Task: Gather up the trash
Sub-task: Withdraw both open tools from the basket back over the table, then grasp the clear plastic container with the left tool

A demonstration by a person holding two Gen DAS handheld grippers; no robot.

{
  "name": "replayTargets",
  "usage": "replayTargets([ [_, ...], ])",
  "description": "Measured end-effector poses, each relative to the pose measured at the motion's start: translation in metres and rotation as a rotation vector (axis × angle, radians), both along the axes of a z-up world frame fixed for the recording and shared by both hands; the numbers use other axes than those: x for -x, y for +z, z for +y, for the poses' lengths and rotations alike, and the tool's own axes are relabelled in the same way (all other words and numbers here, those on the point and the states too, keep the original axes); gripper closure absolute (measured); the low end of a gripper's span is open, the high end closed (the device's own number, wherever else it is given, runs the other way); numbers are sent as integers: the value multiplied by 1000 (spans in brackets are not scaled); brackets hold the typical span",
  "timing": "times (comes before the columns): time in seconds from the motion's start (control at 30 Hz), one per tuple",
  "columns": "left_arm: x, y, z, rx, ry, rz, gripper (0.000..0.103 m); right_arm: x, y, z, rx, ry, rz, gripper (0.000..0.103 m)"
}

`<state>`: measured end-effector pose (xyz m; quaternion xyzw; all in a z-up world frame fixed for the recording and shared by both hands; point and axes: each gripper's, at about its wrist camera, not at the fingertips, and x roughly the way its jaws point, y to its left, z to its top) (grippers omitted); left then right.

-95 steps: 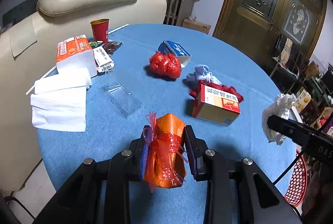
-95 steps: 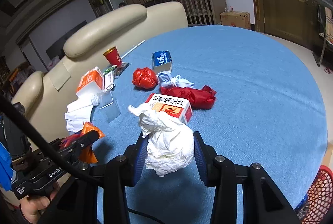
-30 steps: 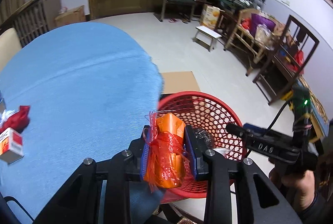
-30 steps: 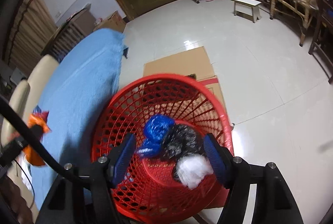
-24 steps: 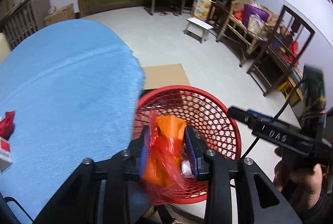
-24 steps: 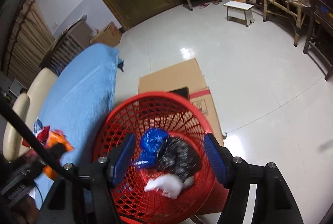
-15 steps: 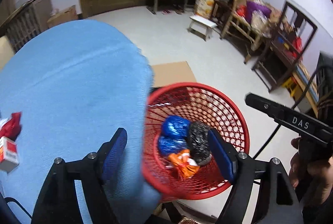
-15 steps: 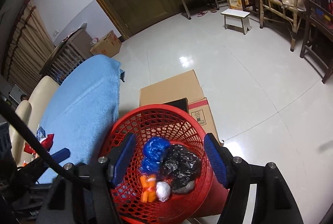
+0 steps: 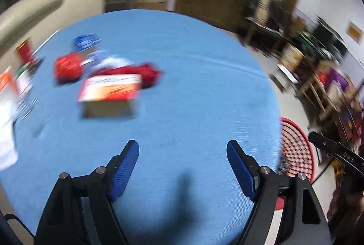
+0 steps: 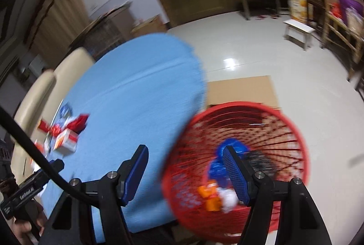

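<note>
Blue-clothed table (image 9: 193,90) is filling my left view again — both loads are lying in the red basket (image 10: 284,122), so left tool (image 9: 183,167) and right tool (image 10: 185,168), released and empty, are heading for the red-and-white box (image 9: 109,90).

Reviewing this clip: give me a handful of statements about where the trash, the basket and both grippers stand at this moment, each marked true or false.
1. The left gripper holds an orange bag. False: its jaws stand open with nothing between them.
2. The red basket stands on the floor beside the blue table. True.
3. The basket is empty. False: an orange bag, a white wad and blue bags lie in it.
4. A red and white carton lies on the table. True.
5. The right gripper is open and holds nothing. True.
</note>
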<state>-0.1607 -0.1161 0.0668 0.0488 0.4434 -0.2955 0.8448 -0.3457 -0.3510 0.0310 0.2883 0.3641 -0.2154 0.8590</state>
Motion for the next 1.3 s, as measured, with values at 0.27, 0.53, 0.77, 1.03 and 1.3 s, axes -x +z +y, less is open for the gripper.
replayTargets([
  [0.27, -40, -16, 99, 6, 270, 9, 23, -74, 0, 80, 16, 227, 49, 32],
  [0.53, -104, -17, 141, 5, 451, -17, 23, -123, 1, 148, 38, 400, 63, 32],
  [0.77, -147, -31, 148, 30, 545, 18, 24, -121, 0, 149, 28, 399, 74, 32],
  [1.03, -138, -42, 141, 71, 423, 82, 84, -116, -4, 134, -1, 378, 56, 32],
  [1.3, -76, -30, 119, 120, 161, 72, 84, -119, -13, 130, -33, 381, 51, 32],
])
